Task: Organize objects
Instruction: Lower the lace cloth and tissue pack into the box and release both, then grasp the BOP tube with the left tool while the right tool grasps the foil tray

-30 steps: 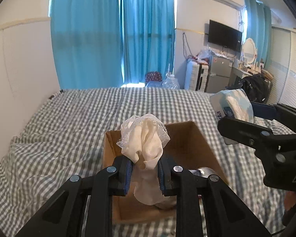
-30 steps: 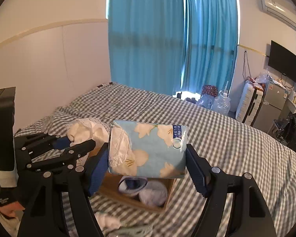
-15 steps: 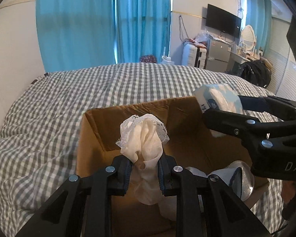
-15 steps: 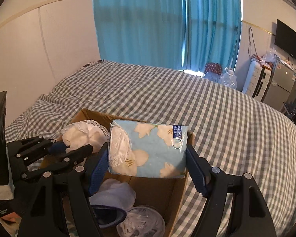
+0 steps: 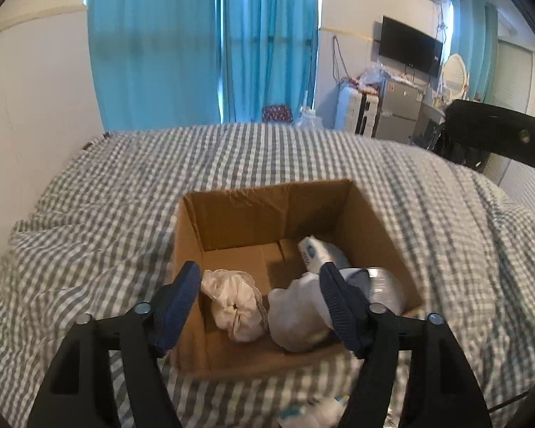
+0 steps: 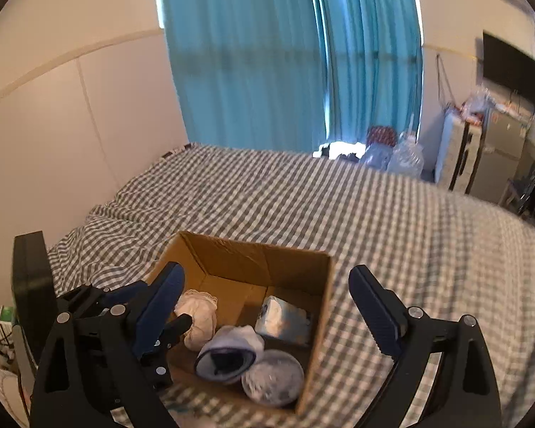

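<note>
An open cardboard box [image 5: 267, 210] [image 6: 253, 256] sits on the checked bed. Inside lie a cream lace-edged cloth [image 5: 237, 305] [image 6: 198, 315], a blue floral tissue pack [image 5: 319, 251] [image 6: 283, 322], a white and blue sock bundle [image 5: 296, 312] [image 6: 228, 355] and a round clear lid [image 5: 387, 287] [image 6: 273, 378]. My left gripper [image 5: 260, 308] is open and empty above the box's near edge; it also shows in the right wrist view [image 6: 139, 306]. My right gripper [image 6: 265, 312] is open and empty above the box.
The grey checked bedspread [image 5: 125, 196] [image 6: 410, 232] spreads all round the box. A white wall runs along the left. Blue curtains [image 5: 203, 46], a suitcase, a fridge and a TV [image 5: 410, 44] stand beyond the bed. Small items [image 5: 314, 410] lie on the bed near me.
Both grippers have opened. The cream cloth and the tissue pack have dropped out of them into the box, and both grippers have drawn back and up.
</note>
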A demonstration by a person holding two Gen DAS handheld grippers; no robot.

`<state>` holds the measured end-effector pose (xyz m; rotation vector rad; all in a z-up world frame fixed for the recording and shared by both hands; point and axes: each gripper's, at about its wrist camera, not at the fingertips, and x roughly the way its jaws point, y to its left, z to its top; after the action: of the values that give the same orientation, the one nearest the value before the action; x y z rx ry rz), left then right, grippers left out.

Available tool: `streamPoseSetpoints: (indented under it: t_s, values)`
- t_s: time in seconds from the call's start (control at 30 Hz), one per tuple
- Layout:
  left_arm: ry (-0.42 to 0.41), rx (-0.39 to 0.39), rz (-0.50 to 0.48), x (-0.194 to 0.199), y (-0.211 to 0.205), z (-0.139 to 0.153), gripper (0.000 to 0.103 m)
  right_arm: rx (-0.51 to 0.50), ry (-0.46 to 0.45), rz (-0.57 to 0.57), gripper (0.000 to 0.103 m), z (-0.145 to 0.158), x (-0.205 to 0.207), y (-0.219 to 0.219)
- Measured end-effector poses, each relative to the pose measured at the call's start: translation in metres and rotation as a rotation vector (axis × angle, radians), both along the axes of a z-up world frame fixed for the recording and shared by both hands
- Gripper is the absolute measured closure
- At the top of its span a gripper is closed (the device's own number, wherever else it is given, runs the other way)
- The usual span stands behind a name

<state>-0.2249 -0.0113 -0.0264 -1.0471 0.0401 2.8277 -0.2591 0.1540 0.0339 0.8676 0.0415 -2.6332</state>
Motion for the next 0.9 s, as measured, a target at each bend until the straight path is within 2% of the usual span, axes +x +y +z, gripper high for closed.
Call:
streamPoseSetpoints:
  t_s: [0.07, 0.23, 0.3, 0.37, 0.47, 0.57, 0.7, 0.9]
  values:
    - [0.031, 0.006, 0.008, 0.018, -0.003, 0.014, 0.017, 0.019, 0.037, -0.012, 0.009, 0.02, 0.024, 0.004]
    - [0.084, 0.012, 0.022, 0.061, -0.007, 0.047, 0.016, 0.04, 0.09, -0.035, 0.008, 0.057, 0.074, 0.014]
    - [0.093, 0.007, 0.031, 0.077, -0.009, 0.053, 0.014, 0.049, 0.103, -0.039, 0.008, 0.065, 0.089, 0.016]
    - [0.098, 0.0, 0.042, 0.09, -0.012, 0.055, 0.008, 0.058, 0.12, -0.04, 0.007, 0.069, 0.107, 0.022]
    - [0.092, -0.007, 0.055, 0.108, -0.016, 0.049, 0.007, 0.073, 0.131, -0.041, 0.003, 0.066, 0.131, 0.023]
    - [0.057, -0.017, 0.077, 0.121, -0.02, 0.032, 0.007, 0.099, 0.135, -0.042, 0.0, 0.053, 0.145, 0.022]
    - [0.008, -0.018, 0.1, 0.134, -0.022, -0.004, 0.007, 0.123, 0.097, -0.027, 0.0, 0.018, 0.155, 0.02]
    - [-0.105, -0.053, 0.077, 0.14, -0.01, -0.076, 0.007, 0.137, -0.057, -0.015, 0.0, -0.067, 0.149, 0.016]
